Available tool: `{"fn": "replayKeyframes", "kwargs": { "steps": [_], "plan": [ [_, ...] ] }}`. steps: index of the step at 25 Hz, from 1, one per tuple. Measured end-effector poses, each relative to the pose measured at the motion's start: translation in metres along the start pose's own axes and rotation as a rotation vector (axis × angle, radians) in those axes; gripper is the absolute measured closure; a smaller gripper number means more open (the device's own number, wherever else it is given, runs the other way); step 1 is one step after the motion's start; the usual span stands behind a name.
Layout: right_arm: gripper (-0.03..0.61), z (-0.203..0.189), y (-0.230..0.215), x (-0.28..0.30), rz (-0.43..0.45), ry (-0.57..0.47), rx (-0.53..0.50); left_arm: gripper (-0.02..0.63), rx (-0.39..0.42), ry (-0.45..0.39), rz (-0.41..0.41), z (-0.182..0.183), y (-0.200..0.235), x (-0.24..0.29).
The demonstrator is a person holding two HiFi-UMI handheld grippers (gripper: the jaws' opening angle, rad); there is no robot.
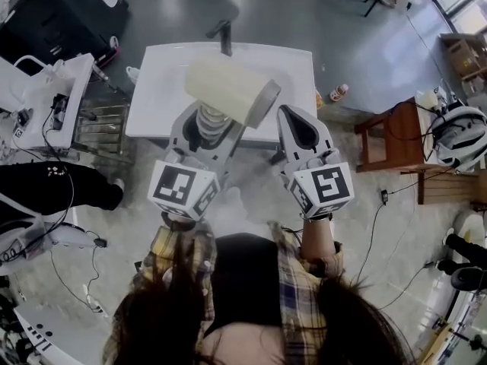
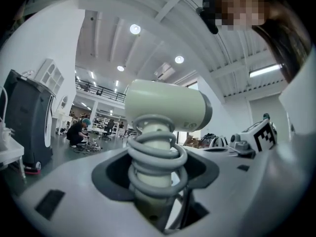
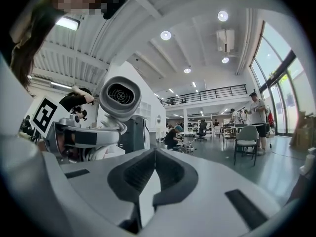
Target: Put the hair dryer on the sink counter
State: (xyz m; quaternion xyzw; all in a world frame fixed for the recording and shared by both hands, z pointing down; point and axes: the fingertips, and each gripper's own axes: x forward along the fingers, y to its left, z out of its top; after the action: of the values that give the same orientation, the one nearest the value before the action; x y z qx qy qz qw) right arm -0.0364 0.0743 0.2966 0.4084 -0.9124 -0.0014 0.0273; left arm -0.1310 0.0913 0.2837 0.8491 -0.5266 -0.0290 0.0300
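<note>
The hair dryer (image 1: 228, 90) is cream with a grey nozzle ring, and its grey cord is coiled round the handle. My left gripper (image 1: 207, 128) is shut on that wrapped handle and holds the dryer upright above the white sink counter (image 1: 156, 97). In the left gripper view the dryer (image 2: 165, 110) rises straight out of the left gripper (image 2: 157, 181). My right gripper (image 1: 293, 116) hangs just right of it, shut and empty. The right gripper view shows the right gripper (image 3: 150, 174) with its pads meeting, and the dryer's air intake (image 3: 120, 98) at upper left.
A dark faucet (image 1: 223, 36) stands at the counter's far edge. A metal rack (image 1: 103, 128) and a white machine (image 1: 46, 97) lie to the left, a wooden table (image 1: 388, 139) to the right, a small bottle (image 1: 338, 92) on the floor. A chair (image 3: 247, 137) and people are farther off.
</note>
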Motion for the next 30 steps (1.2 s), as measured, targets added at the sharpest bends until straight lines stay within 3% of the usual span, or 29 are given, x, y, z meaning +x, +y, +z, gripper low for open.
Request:
{"fn": "replayKeyframes", "kwargs": {
  "steps": [9,19,30],
  "plan": [
    [0.563,-0.018,-0.006,0.027,-0.081,0.051,0.033,0.342,-0.013,0.023,-0.054,-0.008,0.037,0.021],
    [0.563,-0.026,-0.024,0.028,-0.117,0.086,0.029,0.342,-0.04,0.035,-0.083,-0.015,0.037,0.036],
    [0.563,-0.034,-0.105,0.077,-0.086,0.078,0.046,0.342,-0.005,0.047,-0.073,-0.022,0.042,0.129]
  ]
}}
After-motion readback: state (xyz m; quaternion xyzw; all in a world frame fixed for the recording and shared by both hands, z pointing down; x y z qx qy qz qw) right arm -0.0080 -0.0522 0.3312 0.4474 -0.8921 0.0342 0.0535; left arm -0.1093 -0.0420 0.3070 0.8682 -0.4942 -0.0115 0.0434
